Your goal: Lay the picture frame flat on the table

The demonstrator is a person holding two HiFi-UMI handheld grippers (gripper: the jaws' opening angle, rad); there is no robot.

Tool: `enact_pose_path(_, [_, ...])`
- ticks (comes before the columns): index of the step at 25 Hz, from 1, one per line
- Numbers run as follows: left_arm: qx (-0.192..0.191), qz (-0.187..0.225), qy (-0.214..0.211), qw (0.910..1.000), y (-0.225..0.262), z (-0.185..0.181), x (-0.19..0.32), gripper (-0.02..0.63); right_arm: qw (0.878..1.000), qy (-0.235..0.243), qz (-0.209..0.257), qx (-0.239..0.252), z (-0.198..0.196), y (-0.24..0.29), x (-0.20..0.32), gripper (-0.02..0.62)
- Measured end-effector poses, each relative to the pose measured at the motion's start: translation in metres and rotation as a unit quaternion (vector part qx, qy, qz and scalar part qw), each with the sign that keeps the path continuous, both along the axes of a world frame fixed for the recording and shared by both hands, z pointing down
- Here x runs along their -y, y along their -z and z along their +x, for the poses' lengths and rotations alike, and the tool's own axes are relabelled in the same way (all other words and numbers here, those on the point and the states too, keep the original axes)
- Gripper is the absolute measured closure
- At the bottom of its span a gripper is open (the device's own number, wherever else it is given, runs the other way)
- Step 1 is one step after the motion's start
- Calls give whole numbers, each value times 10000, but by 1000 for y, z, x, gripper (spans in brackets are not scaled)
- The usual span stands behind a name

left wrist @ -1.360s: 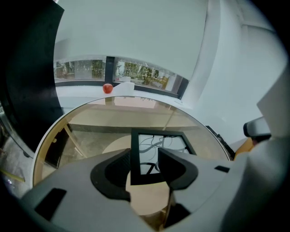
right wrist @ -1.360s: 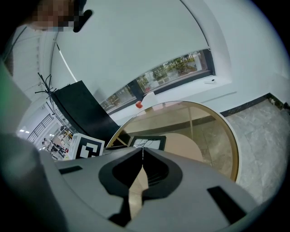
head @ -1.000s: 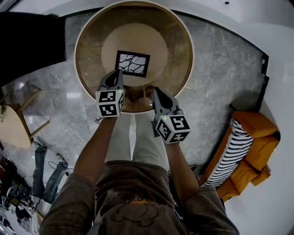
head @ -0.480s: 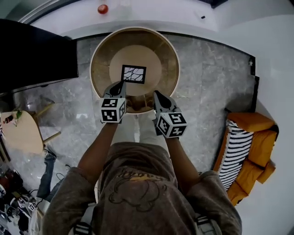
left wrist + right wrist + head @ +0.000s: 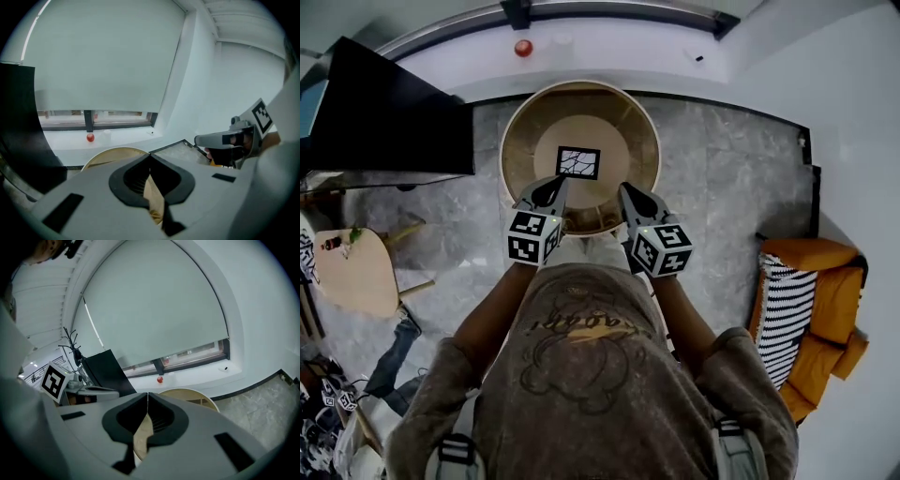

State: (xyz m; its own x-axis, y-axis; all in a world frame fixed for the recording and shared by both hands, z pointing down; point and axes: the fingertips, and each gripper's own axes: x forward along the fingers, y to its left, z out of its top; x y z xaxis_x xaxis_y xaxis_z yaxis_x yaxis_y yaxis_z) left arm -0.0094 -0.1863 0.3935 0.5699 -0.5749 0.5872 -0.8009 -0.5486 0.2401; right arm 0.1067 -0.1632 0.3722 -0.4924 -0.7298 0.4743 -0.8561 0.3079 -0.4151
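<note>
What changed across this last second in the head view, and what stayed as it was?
The left gripper and right gripper both rose away from the round table, which now looks smaller. Nothing was grasped or released; both are shut and empty. The picture frame stayed flat at the table's centre.

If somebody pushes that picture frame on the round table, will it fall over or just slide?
It probably won't tip, because the picture frame already lies flat on the round table. It looks thin and stiff, so a push would likely slide it across the smooth top. It might have a glass front, which I can't tell from here, so it may be fragile.
</note>
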Motion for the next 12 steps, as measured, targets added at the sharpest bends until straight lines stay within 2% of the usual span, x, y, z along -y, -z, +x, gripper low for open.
enact_pose_path(8, [-351, 638, -319, 9968, 77, 14, -16, 589, 9974, 425, 589, 12, -8, 58, -18, 575])
enact_pose_path(12, [-679, 941, -359, 9926, 111, 9, -21, 588, 9938, 497, 988, -69, -9, 87, -17, 575])
